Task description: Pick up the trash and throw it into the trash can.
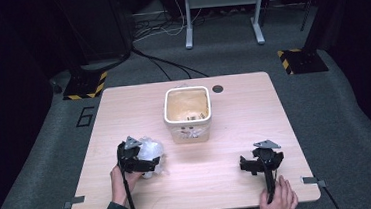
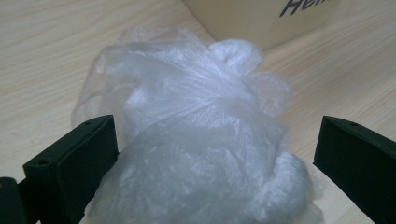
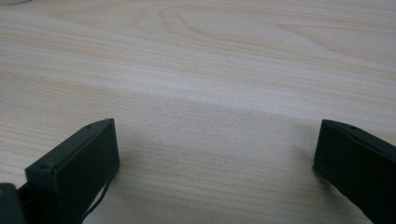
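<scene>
A crumpled clear plastic bag (image 1: 153,151) lies on the wooden table (image 1: 235,120) at the front left. My left gripper (image 1: 139,161) sits over it, open, with the plastic bag (image 2: 201,140) bulging between the two spread jaws. A white square bin (image 1: 187,113) stands at the table's middle, with small scraps at its bottom; its wall (image 2: 261,18) with dark lettering shows beyond the bag. My right gripper (image 1: 259,163) rests low at the front right, open, with bare table (image 3: 210,93) between its jaws (image 3: 215,154).
A round cable hole (image 1: 217,88) lies right of the bin at the table's far edge. Metal clips (image 1: 74,200) sit at the front corners. Beyond the table are stand bases with yellow-black tape (image 1: 85,85), cables and a frame's legs (image 1: 221,11).
</scene>
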`<state>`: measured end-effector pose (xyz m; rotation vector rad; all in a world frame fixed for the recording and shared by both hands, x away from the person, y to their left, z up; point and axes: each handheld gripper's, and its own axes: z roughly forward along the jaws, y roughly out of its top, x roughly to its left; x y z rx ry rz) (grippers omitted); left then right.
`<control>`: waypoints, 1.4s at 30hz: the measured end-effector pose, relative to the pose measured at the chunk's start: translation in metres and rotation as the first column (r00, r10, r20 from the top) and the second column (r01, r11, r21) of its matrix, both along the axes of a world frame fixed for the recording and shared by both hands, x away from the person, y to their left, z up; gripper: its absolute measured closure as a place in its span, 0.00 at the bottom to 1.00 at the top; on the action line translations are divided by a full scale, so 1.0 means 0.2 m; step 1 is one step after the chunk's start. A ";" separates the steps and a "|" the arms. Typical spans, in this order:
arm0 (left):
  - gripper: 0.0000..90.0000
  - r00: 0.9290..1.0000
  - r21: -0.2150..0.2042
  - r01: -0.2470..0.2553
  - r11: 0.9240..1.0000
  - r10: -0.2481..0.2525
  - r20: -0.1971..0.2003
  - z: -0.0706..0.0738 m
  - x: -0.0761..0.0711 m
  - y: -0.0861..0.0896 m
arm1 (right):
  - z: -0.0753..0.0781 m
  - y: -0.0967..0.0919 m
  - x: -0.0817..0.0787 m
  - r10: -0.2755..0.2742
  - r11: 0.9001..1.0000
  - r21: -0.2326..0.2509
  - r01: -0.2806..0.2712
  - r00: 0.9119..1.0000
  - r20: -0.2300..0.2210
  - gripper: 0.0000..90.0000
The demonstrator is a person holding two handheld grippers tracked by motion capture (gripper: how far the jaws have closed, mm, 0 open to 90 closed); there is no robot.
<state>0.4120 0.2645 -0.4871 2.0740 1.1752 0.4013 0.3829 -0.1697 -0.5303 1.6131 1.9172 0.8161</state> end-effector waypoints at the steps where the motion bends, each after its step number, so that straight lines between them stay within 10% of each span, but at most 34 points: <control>1: 0.00 1.000 -0.002 -0.008 1.000 0.008 -0.014 -0.02 0.01 -0.01 | 0.00 0.00 0.00 -0.001 1.000 0.000 0.001 1.000 0.000 0.00; 18: 0.24 1.000 -0.023 -0.003 1.000 0.002 -0.011 -0.09 0.03 0.00 | 0.00 0.00 0.00 0.000 1.000 0.001 0.000 1.000 0.000 0.00; 42: 0.27 0.999 -0.045 -0.013 0.999 0.015 0.051 -0.01 -0.01 0.04 | 0.00 0.00 0.00 0.000 1.000 0.000 0.000 1.000 0.000 0.00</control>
